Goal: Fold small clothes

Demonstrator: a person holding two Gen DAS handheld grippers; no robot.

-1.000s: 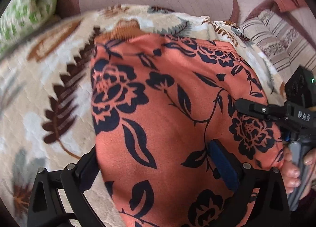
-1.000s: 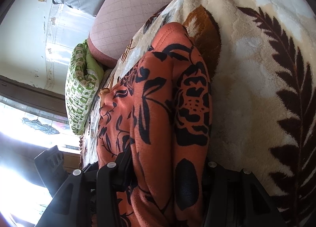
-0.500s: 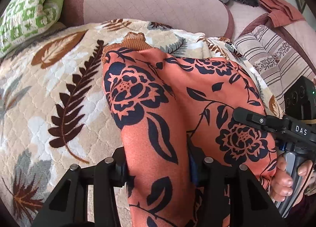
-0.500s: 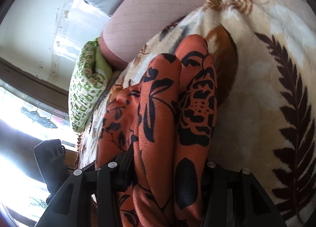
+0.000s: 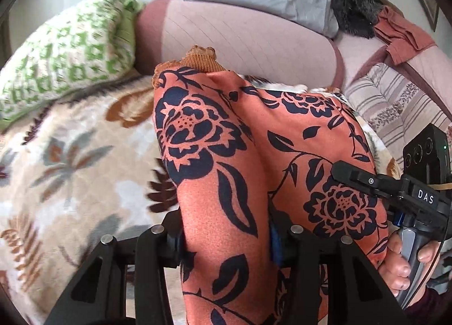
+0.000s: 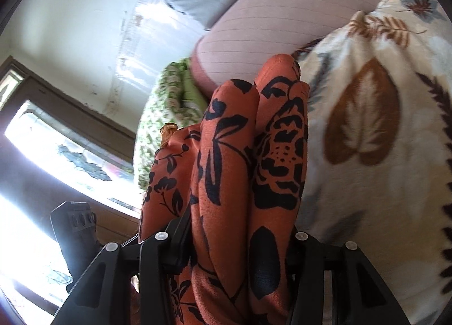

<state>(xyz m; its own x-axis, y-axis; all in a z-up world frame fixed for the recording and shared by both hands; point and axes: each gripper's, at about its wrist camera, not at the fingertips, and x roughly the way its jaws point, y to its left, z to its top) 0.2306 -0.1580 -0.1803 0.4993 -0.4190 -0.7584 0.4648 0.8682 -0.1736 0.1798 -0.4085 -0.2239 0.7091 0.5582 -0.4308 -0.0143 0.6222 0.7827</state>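
Left wrist view: left gripper (image 5: pixel 228 237) is clamping a bunched fold of the orange floral garment (image 5: pixel 254 155), jaws standing partly closed with cloth packed between them; its jaws have just been closing, fabric between them throughout. Garment is running forward from the jaws and draping over the leaf-print blanket (image 5: pixel 70 155), its ribbed cuff (image 5: pixel 199 60) sitting at the far end ahead of the jaws. To the right of the jaws, the right gripper (image 5: pixel 367 181) is biting the same garment's edge, a hand (image 5: pixel 401 262) wrapping its handle. Right wrist view: right gripper (image 6: pixel 234 243) is holding a thick gathered roll of the garment (image 6: pixel 254 155), jaws partly closed around it. Pads are buried in cloth, so contact is probably firm. Blanket (image 6: pixel 367 127) is lying right of the jaws, green patterned cushion (image 6: pixel 169 104) ahead and left.
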